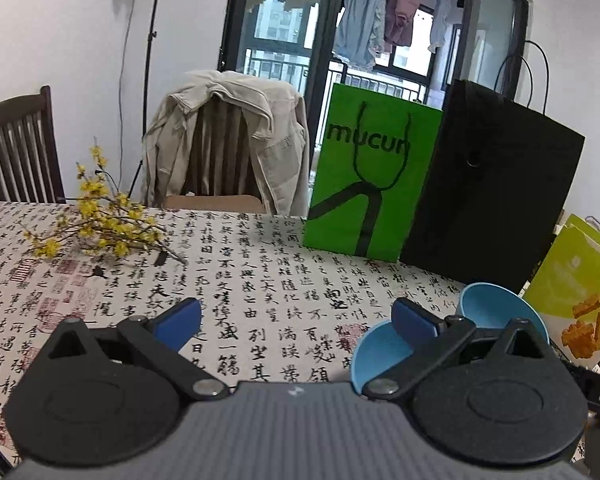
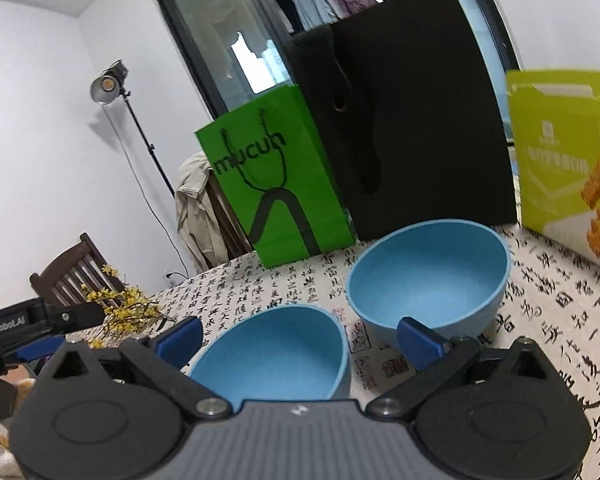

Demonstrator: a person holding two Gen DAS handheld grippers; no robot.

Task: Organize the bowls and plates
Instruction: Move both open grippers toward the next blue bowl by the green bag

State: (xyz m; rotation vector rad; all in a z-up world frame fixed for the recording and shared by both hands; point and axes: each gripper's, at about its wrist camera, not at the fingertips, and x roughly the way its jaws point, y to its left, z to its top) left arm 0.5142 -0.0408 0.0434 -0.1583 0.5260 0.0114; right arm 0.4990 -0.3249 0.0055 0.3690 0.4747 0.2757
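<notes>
**Q:** What is the scene at the dining table?

**A:** Two blue bowls sit on my calligraphy-print tablecloth [image 2: 260, 280]. The nearer bowl [image 2: 276, 354] stands upright just ahead of my right gripper [image 2: 300, 340]. The farther bowl [image 2: 428, 276] is beyond it and to the right, its mouth tipped toward the camera. From the left wrist view they look close together, but I cannot tell whether they touch. Behind them stand a green "mucun" paper bag [image 2: 276, 184], a black paper bag [image 2: 412, 120] and a yellow-green snack box [image 2: 568, 160].

**Q:** And your tools?

**A:** Both are spread wide and hold nothing. The right gripper's blue pads [image 2: 420, 342] flank the nearer bowl without touching it. My left gripper [image 1: 296, 318] points over bare cloth, with the same two bowls off to its right, partly behind its right finger. A sprig of yellow blossoms [image 1: 100, 224] lies well apart on the left.

**Q:** Which step is this?

**A:** As I judge it, the approach: nothing is gripped, and the bowls are not yet nested. No plates show in either view.

**Q:** What does the next move call for?

**A:** Probably a pinch on the nearer bowl's rim, one pad inside the wall and one outside. Then I would lift it and set it into the other bowl. That bowl's tilt may need steadying with the left gripper.
</notes>
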